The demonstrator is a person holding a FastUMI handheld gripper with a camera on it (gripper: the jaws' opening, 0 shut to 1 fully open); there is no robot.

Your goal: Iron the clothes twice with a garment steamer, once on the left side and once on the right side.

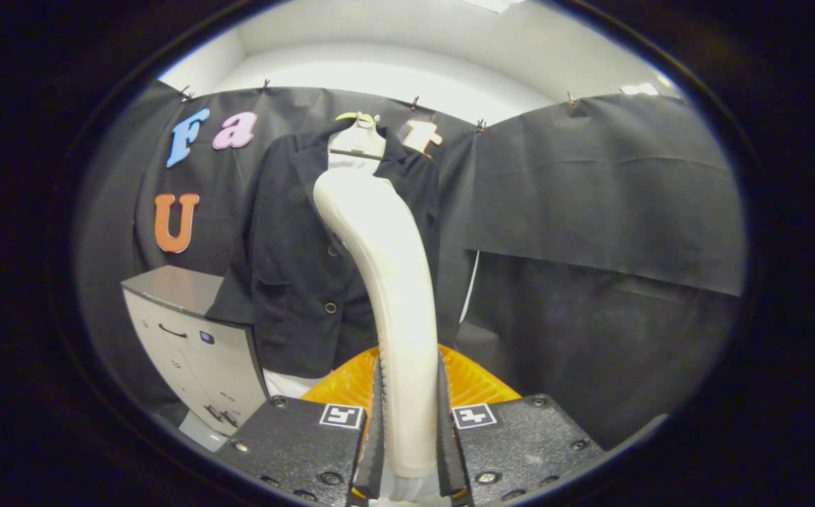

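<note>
Steamer (pixel 390 282) stands clamped between both fingers of the gripper (pixel 409 436); its long axis runs up and forward, head just before the collar. Jacket (pixel 295 267) hangs on the hanger (pixel 357 137) beyond, its body mostly left of the steamer.

Steamer (pixel 386 282) between the jaws, jacket (pixel 295 267) beyond it, cabinet (pixel 196 338) left of jacket.

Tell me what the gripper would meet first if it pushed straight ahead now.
Probably the dark jacket on its hanger. The gripper has its fingers shut on the steamer handle, whose tip points at the collar; depth is unclear.
</note>
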